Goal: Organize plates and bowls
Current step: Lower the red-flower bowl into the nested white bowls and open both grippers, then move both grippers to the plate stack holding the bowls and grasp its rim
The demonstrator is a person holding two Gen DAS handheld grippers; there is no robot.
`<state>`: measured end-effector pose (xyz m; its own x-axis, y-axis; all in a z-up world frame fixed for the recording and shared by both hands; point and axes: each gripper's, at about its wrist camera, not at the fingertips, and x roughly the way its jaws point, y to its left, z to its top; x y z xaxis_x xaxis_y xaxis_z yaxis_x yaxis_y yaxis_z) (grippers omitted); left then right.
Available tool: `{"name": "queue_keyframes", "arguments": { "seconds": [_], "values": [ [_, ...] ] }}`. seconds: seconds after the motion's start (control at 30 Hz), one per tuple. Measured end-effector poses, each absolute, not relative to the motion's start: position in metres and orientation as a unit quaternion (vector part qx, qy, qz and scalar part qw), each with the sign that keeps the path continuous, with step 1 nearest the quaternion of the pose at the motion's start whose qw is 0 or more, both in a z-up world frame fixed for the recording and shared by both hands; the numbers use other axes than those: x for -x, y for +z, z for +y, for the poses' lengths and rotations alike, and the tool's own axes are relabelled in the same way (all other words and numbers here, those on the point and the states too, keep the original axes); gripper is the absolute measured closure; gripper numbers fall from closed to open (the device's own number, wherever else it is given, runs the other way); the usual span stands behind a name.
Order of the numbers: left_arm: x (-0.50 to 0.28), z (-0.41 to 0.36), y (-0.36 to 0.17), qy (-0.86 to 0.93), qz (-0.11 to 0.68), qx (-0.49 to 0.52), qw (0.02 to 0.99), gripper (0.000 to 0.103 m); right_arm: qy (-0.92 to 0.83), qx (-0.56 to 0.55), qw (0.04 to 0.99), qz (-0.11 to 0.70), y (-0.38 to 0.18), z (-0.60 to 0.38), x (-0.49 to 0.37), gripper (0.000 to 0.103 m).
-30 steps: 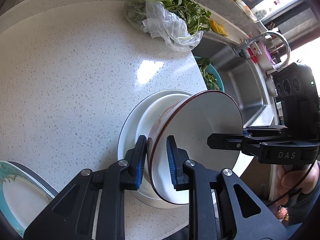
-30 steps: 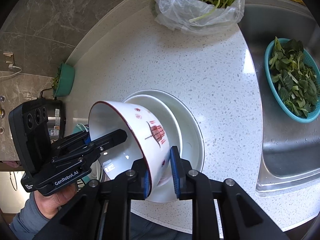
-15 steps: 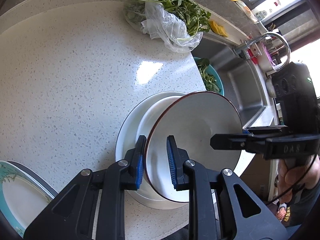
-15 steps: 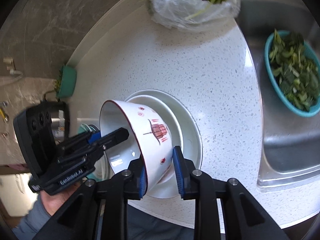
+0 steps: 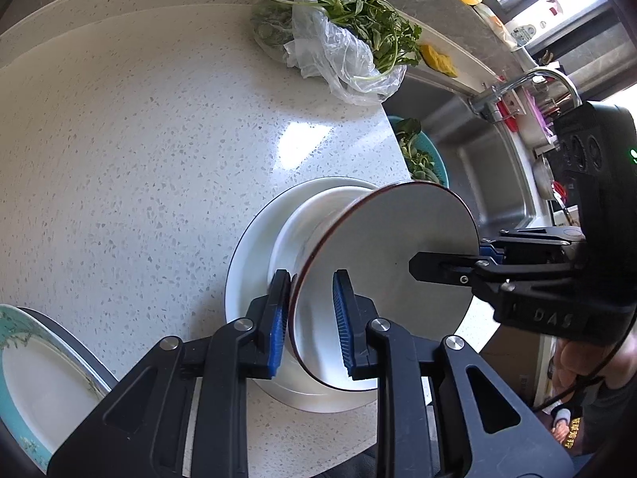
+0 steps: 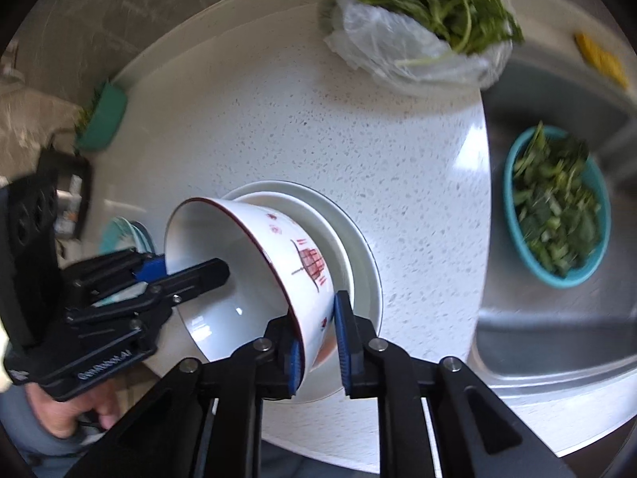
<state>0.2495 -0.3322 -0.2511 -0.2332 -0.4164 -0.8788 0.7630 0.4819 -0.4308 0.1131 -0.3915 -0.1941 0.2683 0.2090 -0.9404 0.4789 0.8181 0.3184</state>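
We hold bowl (image 5: 382, 279) tilted at frame centre over white plates (image 5: 254, 263) on desk (image 5: 119, 139). Left gripper (image 5: 310, 318) fingers narrow on near rim; right gripper (image 6: 316, 342) fingers closing across opposite wall, steadying for nesting.

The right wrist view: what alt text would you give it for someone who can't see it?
Two handheld grippers hold a tilted white bowl with red drawings by its rim over stacked white plates on a speckled counter; the right gripper is closing on the near wall, the left gripper grips the far rim. Bagged greens and a teal basket of leaves sit beyond.
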Motion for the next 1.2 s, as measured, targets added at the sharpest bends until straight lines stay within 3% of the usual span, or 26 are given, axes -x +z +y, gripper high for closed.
{"name": "queue_keyframes", "arguments": {
  "seconds": [0.33,0.57,0.73,0.97,1.2],
  "values": [
    [-0.246,-0.333,-0.250,-0.491,0.606,-0.157,0.606,0.082,-0.114,-0.225,0.759,0.601,-0.188,-0.380,-0.119,0.087],
    [-0.234,-0.337,-0.245,-0.498,0.570,-0.203,0.621,0.082,-0.107,-0.292,0.755,0.578,-0.190,-0.394,-0.110,0.085],
    [-0.231,-0.341,-0.238,-0.510,0.550,-0.203,0.629,0.054,-0.111,-0.287,0.768,0.561,-0.180,-0.398,-0.108,0.074],
    [-0.231,-0.342,-0.237,-0.503,0.552,-0.194,0.636,0.050,-0.087,-0.284,0.764,0.573,-0.195,-0.396,-0.112,0.074],
    [-0.218,-0.341,-0.228,-0.506,0.523,-0.212,0.652,0.022,-0.082,-0.259,0.762,0.588,-0.203,-0.397,-0.111,0.075]
  ]
}}
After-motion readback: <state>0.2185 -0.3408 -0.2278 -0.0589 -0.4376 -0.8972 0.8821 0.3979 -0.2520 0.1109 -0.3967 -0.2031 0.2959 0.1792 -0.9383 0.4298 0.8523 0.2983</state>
